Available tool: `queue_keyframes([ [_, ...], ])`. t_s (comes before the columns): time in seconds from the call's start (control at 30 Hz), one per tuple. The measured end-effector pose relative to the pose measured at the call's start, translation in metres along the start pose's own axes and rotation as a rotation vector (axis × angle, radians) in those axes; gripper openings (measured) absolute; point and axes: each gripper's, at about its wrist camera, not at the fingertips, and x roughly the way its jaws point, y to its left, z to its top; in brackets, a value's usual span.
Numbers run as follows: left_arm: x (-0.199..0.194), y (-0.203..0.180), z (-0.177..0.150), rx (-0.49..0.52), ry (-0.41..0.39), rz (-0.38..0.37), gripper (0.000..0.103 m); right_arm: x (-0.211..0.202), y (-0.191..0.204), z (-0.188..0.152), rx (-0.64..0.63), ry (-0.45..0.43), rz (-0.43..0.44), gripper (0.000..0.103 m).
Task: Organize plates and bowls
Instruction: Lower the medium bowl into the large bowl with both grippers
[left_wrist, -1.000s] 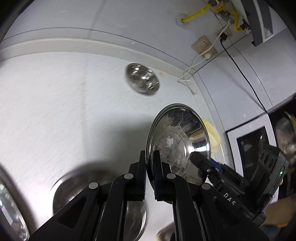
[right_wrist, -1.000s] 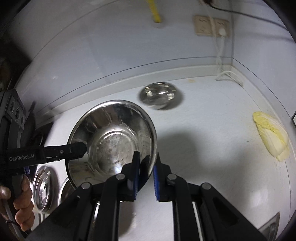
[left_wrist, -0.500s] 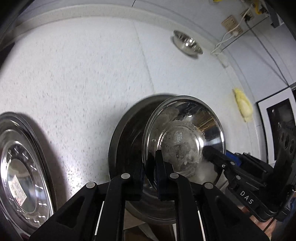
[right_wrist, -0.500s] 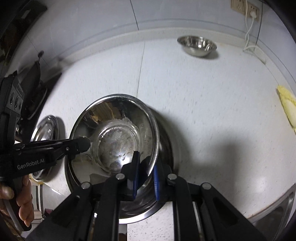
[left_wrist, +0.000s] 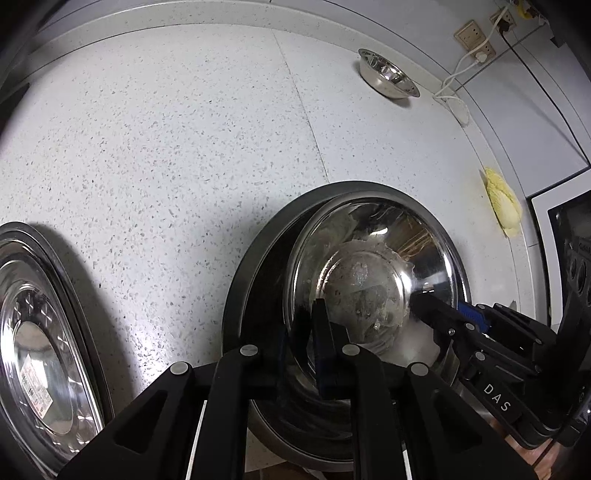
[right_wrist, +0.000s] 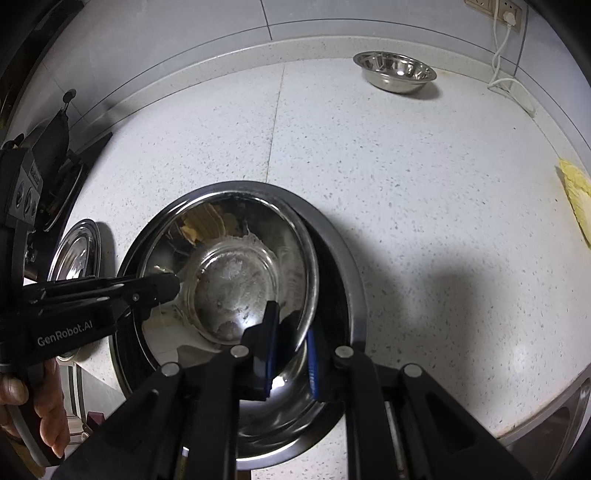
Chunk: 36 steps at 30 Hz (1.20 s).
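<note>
A shiny steel bowl sits nested inside a larger dark-rimmed steel basin on the speckled counter. My left gripper straddles the bowl's left rim, its jaws a little apart. My right gripper straddles the bowl's right rim, jaws also a little apart. Each gripper shows in the other's view, at the bowl's rim. A small steel bowl stands far back by the wall.
A steel plate with a label lies left of the basin. A yellow cabbage piece lies at the right. A white cable hangs from wall sockets. A stove is at the far left.
Both grippers lowered the bowl from the air down into the larger basin. Their jaws have since opened slightly around the rim.
</note>
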Motion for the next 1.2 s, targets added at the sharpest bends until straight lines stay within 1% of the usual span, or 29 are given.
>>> queue_keyframes([
  [0.17, 0.0, -0.006, -0.001, 0.037, 0.001, 0.031, 0.01, 0.001, -0.002, -0.005, -0.001, 0.009, 0.009, 0.015],
  [0.27, 0.0, -0.011, -0.001, 0.06, -0.013, 0.061, 0.012, 0.001, -0.002, -0.006, -0.011, 0.011, -0.002, 0.015],
  [0.43, 0.001, -0.012, -0.001, 0.079, -0.013, 0.074, 0.013, 0.0, 0.002, -0.007, -0.037, 0.009, -0.023, 0.016],
  [0.57, 0.002, -0.015, -0.002, 0.089, -0.011, 0.066, 0.022, -0.001, 0.008, -0.006, -0.065, 0.006, -0.049, 0.016],
  [0.67, 0.001, -0.019, -0.002, 0.1, -0.019, 0.071, 0.027, -0.001, 0.013, -0.008, -0.091, 0.005, -0.067, 0.018],
  [0.97, -0.004, -0.023, -0.002, 0.107, -0.029, 0.044, 0.037, -0.002, 0.017, -0.009, -0.114, 0.006, -0.074, 0.02],
  [1.2, -0.007, -0.027, -0.003, 0.123, -0.041, 0.05, 0.04, -0.002, 0.024, -0.011, -0.158, 0.005, -0.104, 0.024],
])
